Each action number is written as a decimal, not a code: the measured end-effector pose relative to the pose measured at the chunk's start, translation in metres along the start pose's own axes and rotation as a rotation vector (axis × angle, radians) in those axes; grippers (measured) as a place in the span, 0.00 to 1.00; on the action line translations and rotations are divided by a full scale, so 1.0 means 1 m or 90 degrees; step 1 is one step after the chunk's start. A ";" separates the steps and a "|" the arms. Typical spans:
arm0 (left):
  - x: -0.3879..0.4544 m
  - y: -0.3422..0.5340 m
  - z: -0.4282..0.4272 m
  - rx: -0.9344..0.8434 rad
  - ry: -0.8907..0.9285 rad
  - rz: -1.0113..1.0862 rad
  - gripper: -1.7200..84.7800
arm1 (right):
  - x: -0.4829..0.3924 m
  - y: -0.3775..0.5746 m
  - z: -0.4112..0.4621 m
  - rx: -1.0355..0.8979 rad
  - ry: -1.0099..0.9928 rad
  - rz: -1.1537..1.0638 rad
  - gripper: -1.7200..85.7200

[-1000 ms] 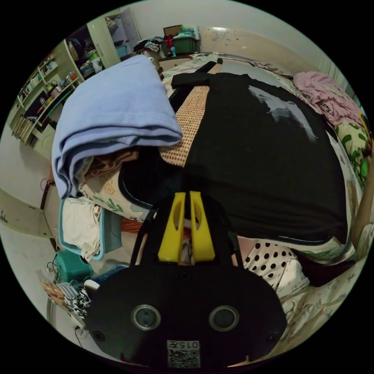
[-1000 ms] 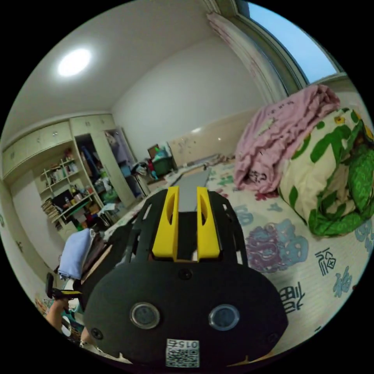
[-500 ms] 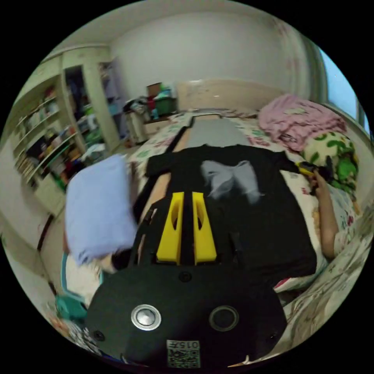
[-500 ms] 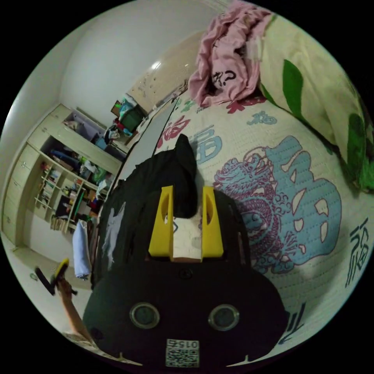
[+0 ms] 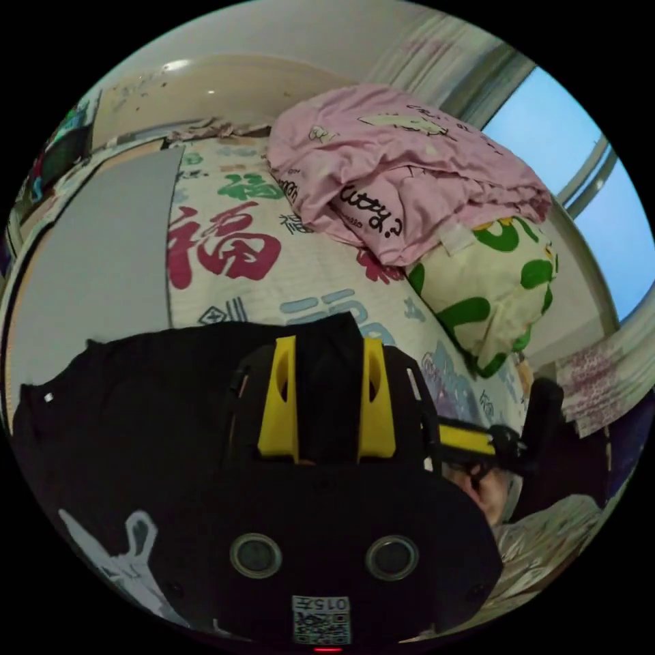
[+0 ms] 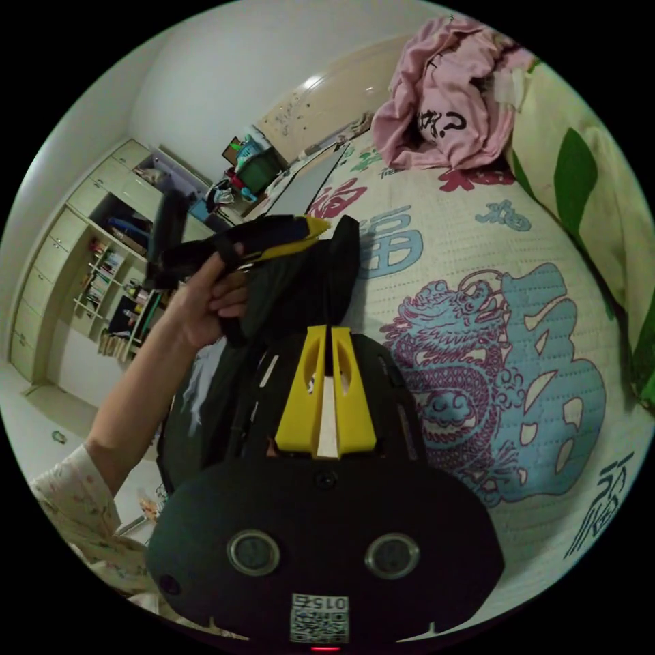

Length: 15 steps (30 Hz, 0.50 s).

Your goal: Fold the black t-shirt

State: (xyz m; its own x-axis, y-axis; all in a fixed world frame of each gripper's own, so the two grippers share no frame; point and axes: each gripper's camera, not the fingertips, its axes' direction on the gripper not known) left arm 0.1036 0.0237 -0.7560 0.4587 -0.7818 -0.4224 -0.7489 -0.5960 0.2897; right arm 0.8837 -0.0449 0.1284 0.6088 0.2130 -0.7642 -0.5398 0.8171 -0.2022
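My right tongs (image 6: 326,344) are pinched nearly shut, and a bit of the black t-shirt (image 6: 321,286) sits right at the tips. I think they are holding it there, on the edge by a sleeve. My left tongs (image 5: 328,355) are spread apart with black cloth lying between the two yellow jaws, not squeezed. In the right gripper view I can see my left hand (image 6: 205,300) holding those tongs just beside the same bit of shirt.

The shirt lies on the bed (image 6: 477,327), spread flat across it, with a pale picture (image 5: 116,559) on its front.

I think the shirt is light, soft and floppy. It will sag and bunch if I lift it from one spot only. So I should take it by two spots on an edge, like the sleeve and the shoulder, and pull it flat.

The bed cover feels bumpy and stitched, with big bright shapes. A crumpled pink cloth (image 5: 402,184) sits on a puffy green and cream pillow (image 5: 491,286), well apart from the shirt.
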 end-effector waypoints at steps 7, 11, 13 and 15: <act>-0.025 -0.021 0.022 -0.054 0.143 -0.036 0.04 | 0.034 0.007 -0.020 -0.009 -0.078 0.017 0.02; -0.030 -0.010 -0.019 0.001 0.154 -0.023 0.01 | 0.040 0.020 -0.039 0.019 -0.110 -0.009 0.02; -0.029 0.002 -0.050 0.042 0.121 -0.009 0.01 | 0.042 0.028 -0.050 0.051 -0.129 -0.024 0.02; -0.033 0.024 -0.096 0.088 0.108 -0.018 0.01 | 0.039 0.038 -0.063 0.092 -0.156 -0.047 0.02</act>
State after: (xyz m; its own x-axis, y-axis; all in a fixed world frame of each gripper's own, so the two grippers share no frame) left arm 0.1166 0.0178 -0.6526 0.5461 -0.7912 -0.2751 -0.7872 -0.5970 0.1545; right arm 0.8507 -0.0390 0.0524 0.7754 0.2588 -0.5760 -0.4112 0.8992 -0.1496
